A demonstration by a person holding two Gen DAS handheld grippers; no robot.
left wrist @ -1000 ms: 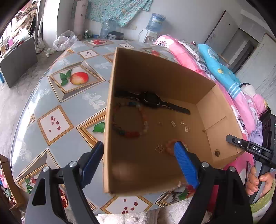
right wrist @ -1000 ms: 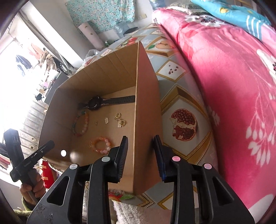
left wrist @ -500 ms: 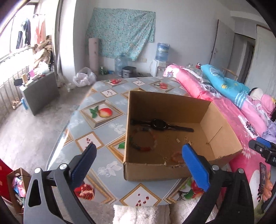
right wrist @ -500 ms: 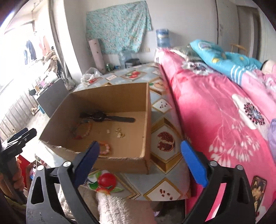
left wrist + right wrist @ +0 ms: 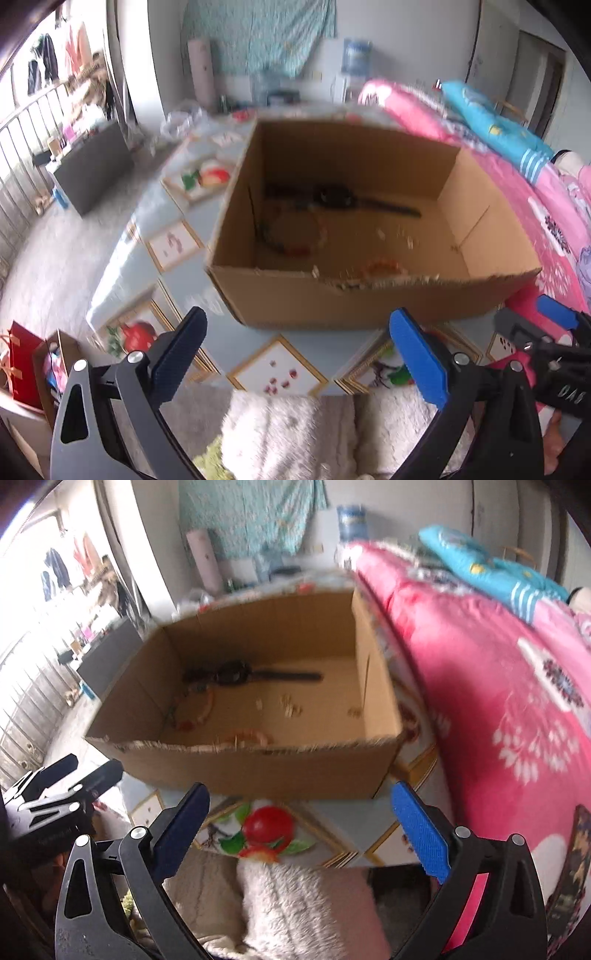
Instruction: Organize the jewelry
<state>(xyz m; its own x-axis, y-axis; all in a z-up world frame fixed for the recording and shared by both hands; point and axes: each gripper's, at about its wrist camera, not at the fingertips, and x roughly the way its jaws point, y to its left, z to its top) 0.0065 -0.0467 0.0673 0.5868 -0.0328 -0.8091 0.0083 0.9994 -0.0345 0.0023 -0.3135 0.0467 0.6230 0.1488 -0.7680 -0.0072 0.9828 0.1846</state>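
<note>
Both grippers, left (image 5: 297, 350) and right (image 5: 301, 829), hung empty, fingers wide apart. The light, slippery bead bracelet (image 5: 382, 266) in the box (image 5: 354, 302) probably wanted pinching across its band.

open cardboard box (image 5: 369, 299) upright on counter, near rim torn. inside on the floor: black watch (image 5: 334, 197) flat along far wall, multicolour bead bracelet (image 5: 295, 236) left, orange bead bracelet (image 5: 382, 266) near front, small gold bits (image 5: 290, 705) scattered.
</note>
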